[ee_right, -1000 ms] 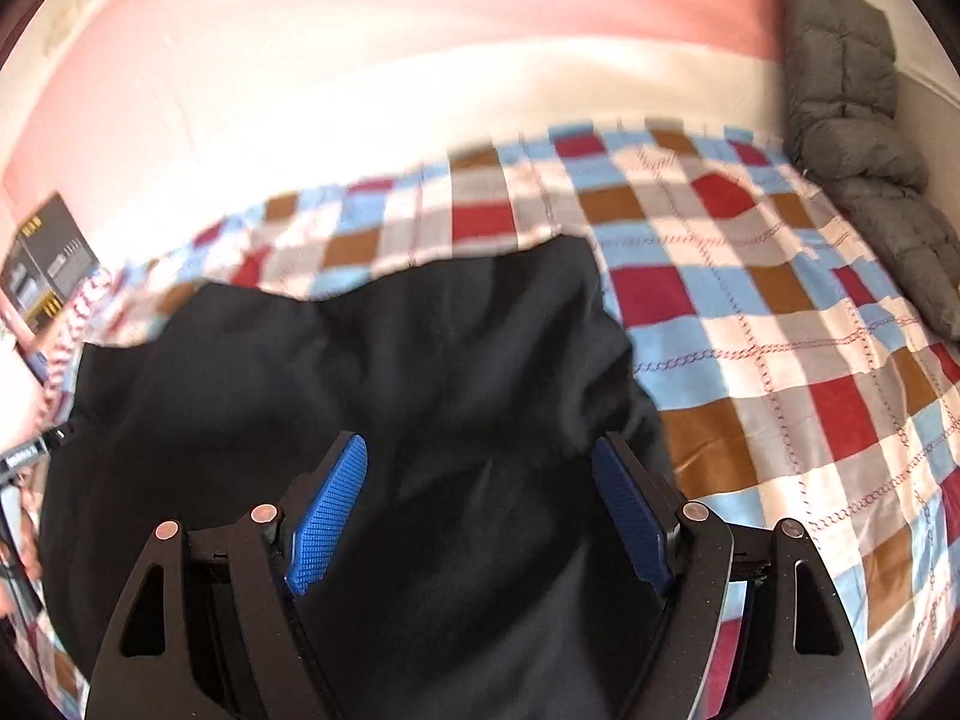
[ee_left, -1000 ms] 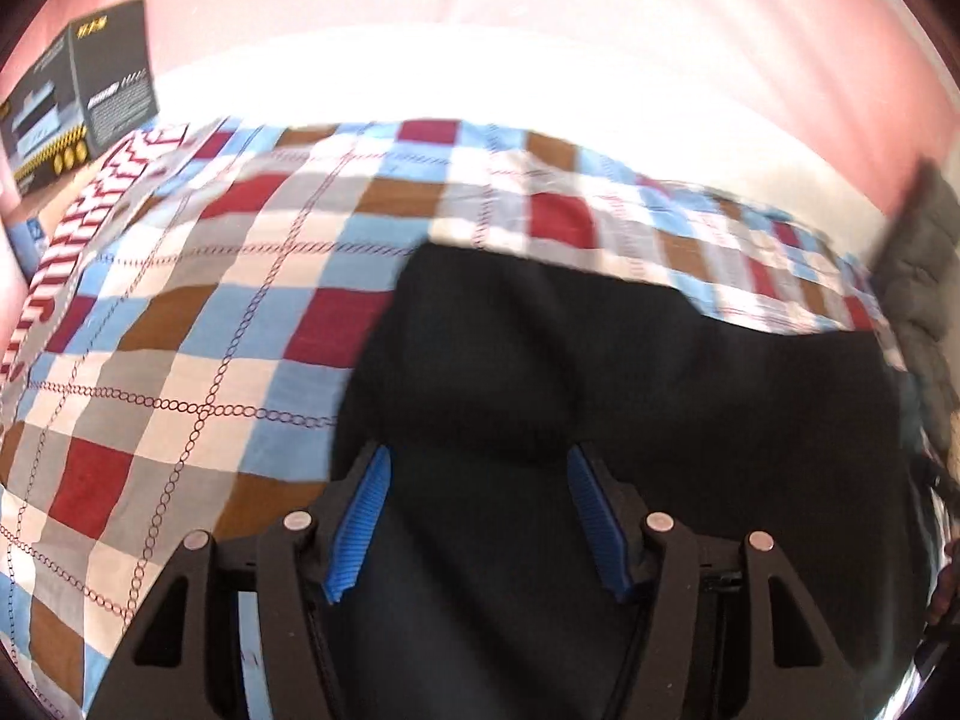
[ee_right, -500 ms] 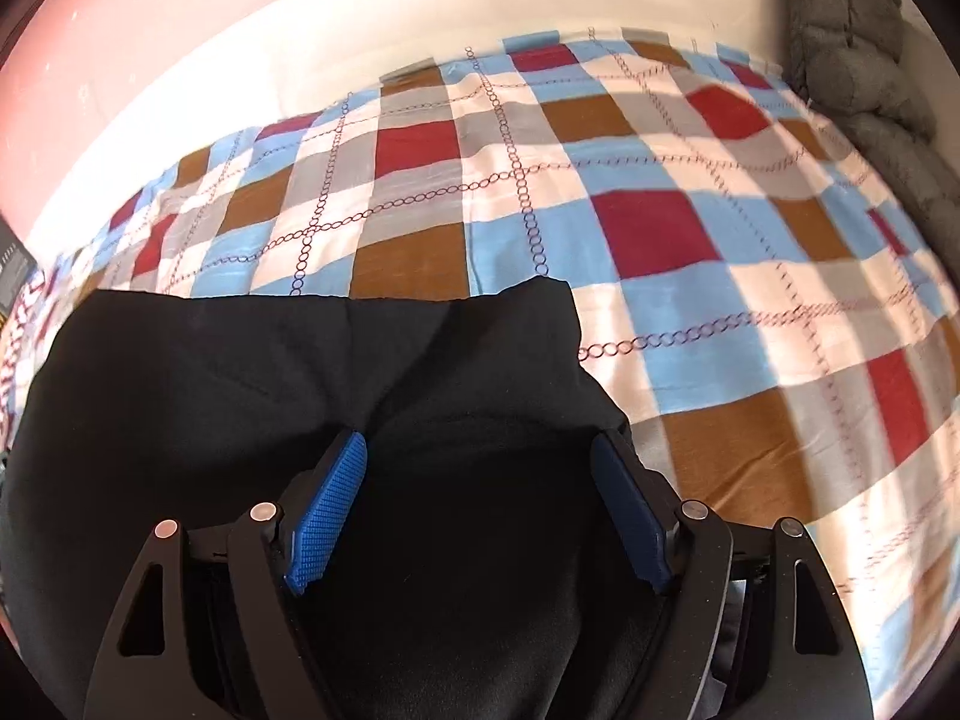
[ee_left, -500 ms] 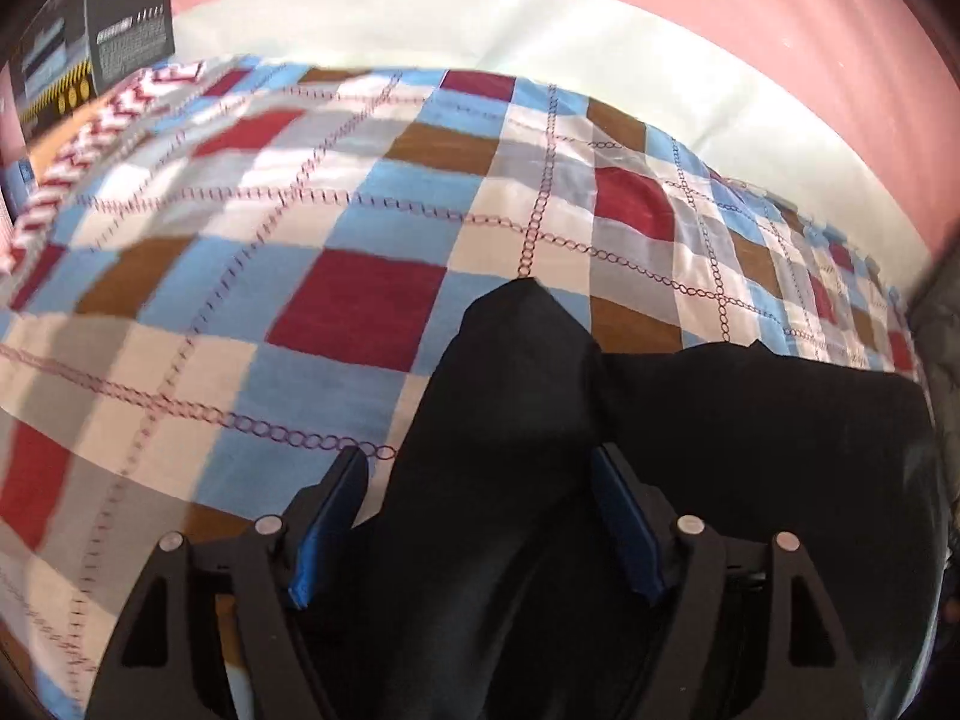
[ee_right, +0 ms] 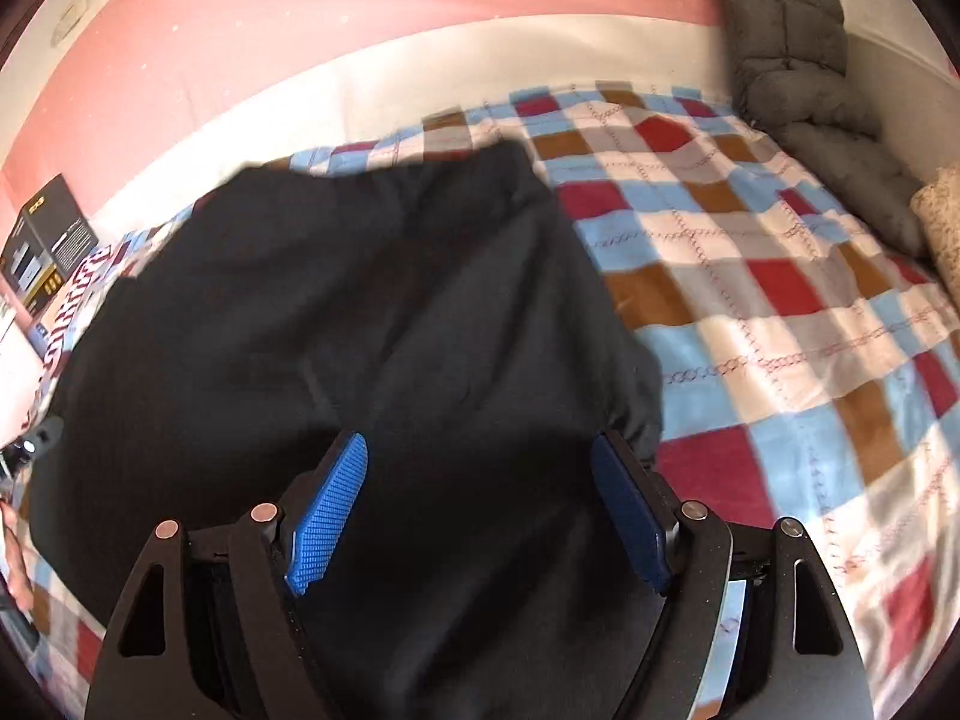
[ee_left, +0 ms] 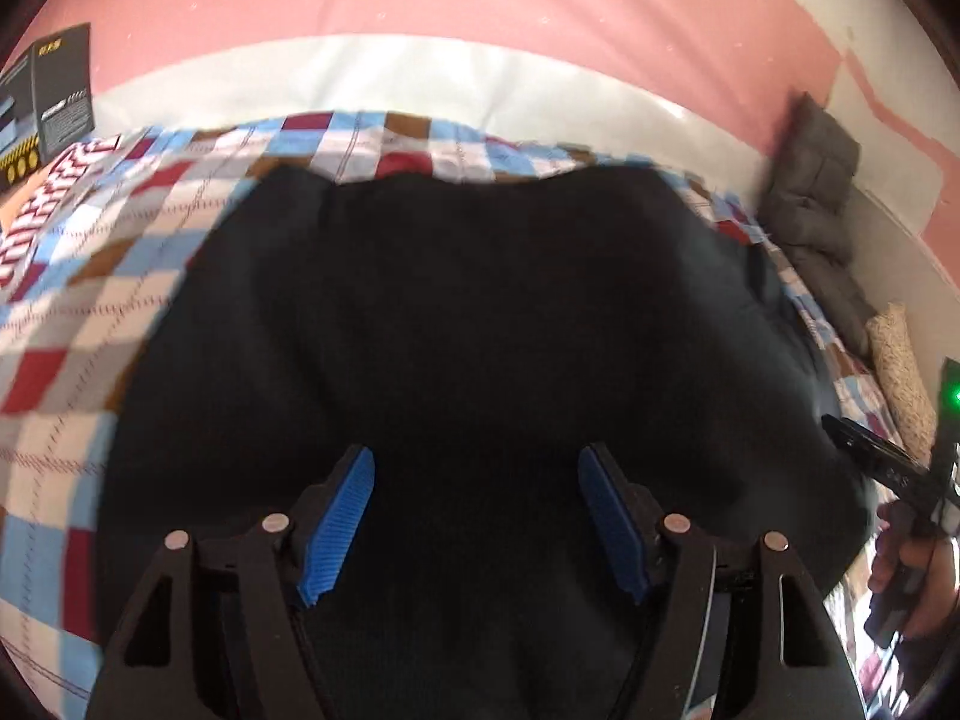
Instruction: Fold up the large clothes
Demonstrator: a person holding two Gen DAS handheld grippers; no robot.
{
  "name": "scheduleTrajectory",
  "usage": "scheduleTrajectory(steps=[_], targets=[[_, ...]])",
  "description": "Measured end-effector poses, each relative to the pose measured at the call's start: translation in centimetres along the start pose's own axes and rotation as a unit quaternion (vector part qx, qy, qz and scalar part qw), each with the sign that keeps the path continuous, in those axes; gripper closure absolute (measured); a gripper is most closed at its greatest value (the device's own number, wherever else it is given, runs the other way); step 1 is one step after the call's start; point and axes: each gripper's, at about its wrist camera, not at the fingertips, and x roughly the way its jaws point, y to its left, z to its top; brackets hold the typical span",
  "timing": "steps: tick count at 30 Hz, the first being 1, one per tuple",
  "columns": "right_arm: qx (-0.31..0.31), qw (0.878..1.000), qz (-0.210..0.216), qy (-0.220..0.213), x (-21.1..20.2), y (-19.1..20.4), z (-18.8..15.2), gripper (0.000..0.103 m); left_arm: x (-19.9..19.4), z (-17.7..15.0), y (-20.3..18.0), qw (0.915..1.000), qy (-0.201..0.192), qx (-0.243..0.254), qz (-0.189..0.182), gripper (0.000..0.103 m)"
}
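A large black garment (ee_left: 480,324) lies spread on a checked bedspread (ee_left: 66,312); it also shows in the right wrist view (ee_right: 336,324). My left gripper (ee_left: 477,516) hangs over its near part with the blue pads wide apart and nothing between them. My right gripper (ee_right: 477,510) is open the same way over the garment's right side, close to its right edge. The near hem of the garment is hidden under both grippers. The other hand and its gripper show at the right edge of the left wrist view (ee_left: 900,480).
The checked bedspread (ee_right: 780,312) extends to the right of the garment. A grey quilted cushion (ee_right: 798,60) and a beige pillow (ee_right: 942,222) lie at the right end. A black box (ee_left: 48,102) stands at the far left. A pink and white wall runs behind.
Both grippers have pulled back and risen from the far end of the garment. The garment now lies spread wider under them. Both pairs of pads stay apart.
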Motion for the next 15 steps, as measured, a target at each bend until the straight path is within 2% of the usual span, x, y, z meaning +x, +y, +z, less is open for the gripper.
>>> scheduleTrajectory(steps=[3, 6, 8, 10, 12, 15], targets=[[-0.01, 1.0, -0.017, 0.001, 0.9, 0.0, 0.2, 0.026, 1.5, 0.7, 1.1, 0.9992, -0.004, -0.039, -0.007, 0.026], [-0.021, 0.999, -0.034, 0.019, 1.1, 0.4, 1.3, 0.026, 1.7, 1.9, 1.1, 0.9992, 0.017, -0.035, 0.002, 0.026], [-0.012, 0.998, -0.053, 0.019, -0.5, 0.7, 1.8, 0.026, 0.8, 2.4, 1.0, 0.999, 0.024, -0.038, 0.008, 0.029], [-0.002, 1.0, -0.021, -0.006, -3.0, 1.8, 1.7, 0.027, -0.5, 2.0, 1.4, 0.9988, 0.013, -0.046, 0.009, 0.029], [-0.017, 1.0, 0.007, -0.024, -4.6, 4.1, 1.3, 0.026, -1.5, 1.4, 2.7, 0.9979, -0.001, -0.057, 0.03, 0.029], [-0.059, 0.997, 0.044, -0.023, -4.4, 8.3, 0.9, 0.027, -2.1, 0.6, 5.5, 0.9943, -0.011, -0.089, 0.057, 0.03]])
